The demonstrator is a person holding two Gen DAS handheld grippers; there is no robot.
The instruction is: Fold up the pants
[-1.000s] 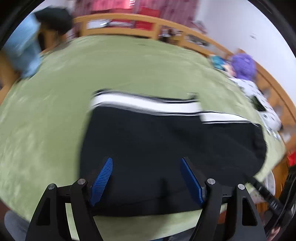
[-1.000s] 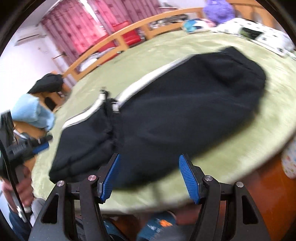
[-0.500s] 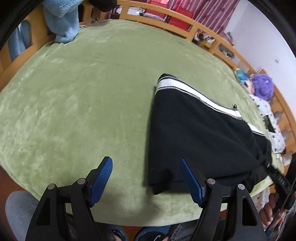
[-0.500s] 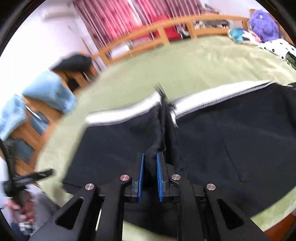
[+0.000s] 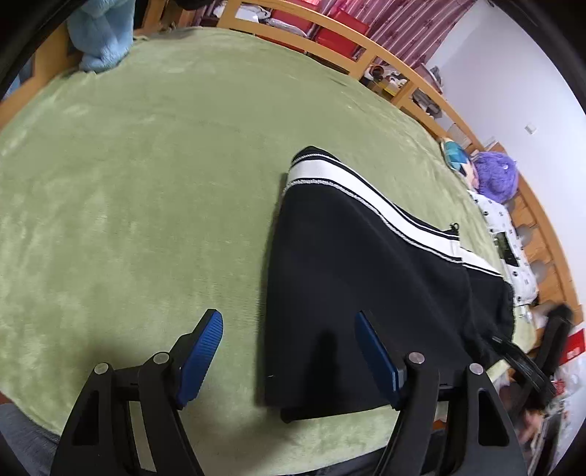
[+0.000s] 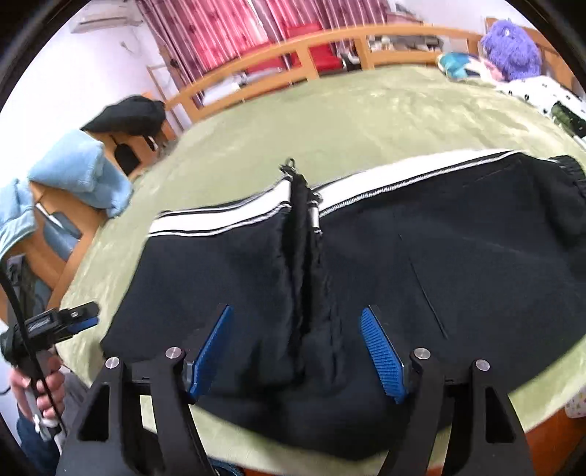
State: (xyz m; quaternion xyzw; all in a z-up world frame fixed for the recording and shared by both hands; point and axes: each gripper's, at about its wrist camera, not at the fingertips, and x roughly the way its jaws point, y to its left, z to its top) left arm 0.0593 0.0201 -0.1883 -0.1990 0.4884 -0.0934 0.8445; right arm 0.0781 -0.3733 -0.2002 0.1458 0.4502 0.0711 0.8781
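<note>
A green blanket (image 5: 154,175) covers the table ahead of the left hand-held gripper and spreads well beyond it. A wooden rail (image 5: 329,44) curves around the far edge. Far ahead and to the left, a blue towel (image 5: 102,36) hangs over the rail. Behind the rail stand red chairs (image 5: 329,27) and red curtains (image 6: 227,33). Far to the right sits a purple plush (image 5: 496,175), just beside a teal toy (image 5: 454,155), with a white spotted cloth (image 5: 509,234) nearer along the same edge. In the right wrist view a black bag (image 6: 126,115) lies far left, beyond the towel.
</note>
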